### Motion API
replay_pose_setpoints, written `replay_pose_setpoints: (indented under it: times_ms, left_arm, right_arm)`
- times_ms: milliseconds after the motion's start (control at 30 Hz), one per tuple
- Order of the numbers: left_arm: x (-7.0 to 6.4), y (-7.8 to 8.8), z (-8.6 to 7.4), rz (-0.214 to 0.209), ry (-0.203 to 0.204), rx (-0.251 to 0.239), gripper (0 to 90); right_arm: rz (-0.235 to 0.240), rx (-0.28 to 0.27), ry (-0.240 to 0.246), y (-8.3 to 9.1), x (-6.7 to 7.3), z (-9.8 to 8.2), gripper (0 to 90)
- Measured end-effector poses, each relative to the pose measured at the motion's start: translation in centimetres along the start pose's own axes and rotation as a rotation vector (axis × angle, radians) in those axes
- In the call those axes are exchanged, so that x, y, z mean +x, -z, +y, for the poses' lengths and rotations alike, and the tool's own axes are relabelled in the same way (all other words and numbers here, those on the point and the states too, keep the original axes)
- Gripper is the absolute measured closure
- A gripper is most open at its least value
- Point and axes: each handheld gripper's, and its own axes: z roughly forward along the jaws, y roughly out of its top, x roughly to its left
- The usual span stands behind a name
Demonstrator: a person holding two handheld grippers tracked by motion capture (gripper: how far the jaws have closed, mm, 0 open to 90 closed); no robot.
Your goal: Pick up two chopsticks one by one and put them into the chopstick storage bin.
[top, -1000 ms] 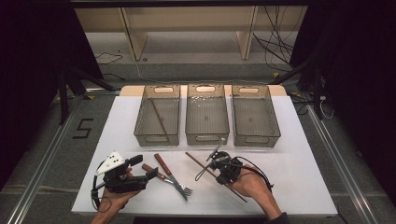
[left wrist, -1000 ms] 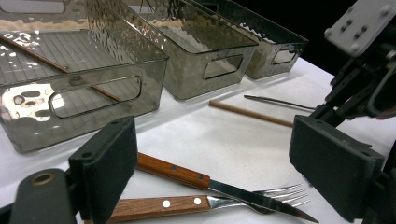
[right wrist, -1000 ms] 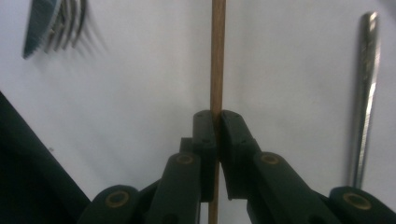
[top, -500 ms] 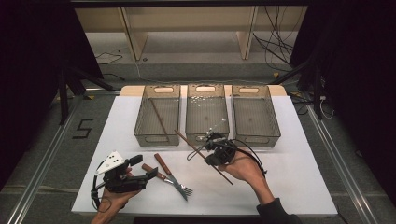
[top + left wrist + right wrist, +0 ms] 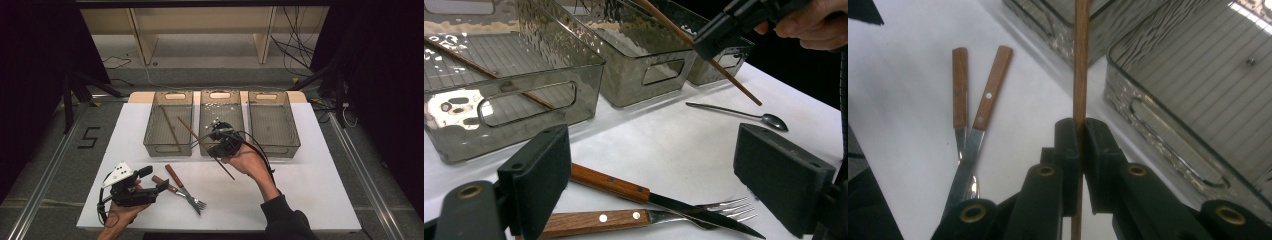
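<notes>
From the high view, three see-through bins sit in a row along the far edge of the white tabletop. One chopstick lies inside the left bin. The right gripper is up in the air at the front of the middle bin, and its fingers are pinched tight on a second chopstick, which slants with its far end over the gap between the left and middle bins. A second ago this gripper was lower and closer to the near edge; it has gone up and toward the bins. The left gripper rests near the near left corner and has not moved. One knife and one fork lie crossed beside it. The left gripper view shows its fingers spread wide with nothing held, and one spoon lying on the tabletop past them. The right gripper view shows its fingers squeezing the chopstick, and the two wooden handles side by side on the tabletop.
</notes>
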Motion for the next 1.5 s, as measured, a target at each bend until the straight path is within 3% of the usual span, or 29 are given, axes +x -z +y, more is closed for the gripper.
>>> replay_pose_setpoints:
  times_ms: [500, 1067, 1500]
  left_arm:
    - [0.0, 0.0, 0.0, 0.001, 0.001, 0.000, 14.9]
    - [0.1, 0.0, 0.0, -0.003, 0.011, -0.007, 14.9]
    - [0.2, 0.0, 0.1, -0.001, 0.008, -0.009, 14.9]
  right_arm:
    - [-0.005, -0.064, -0.029, 0.0, -0.7, 1.8, 85.5]
    - [0.009, -0.141, -0.072, -0.6, -1.5, 5.5, 85.5]
    - [0.047, -0.181, -0.146, -2.0, -2.1, 7.8, 85.5]
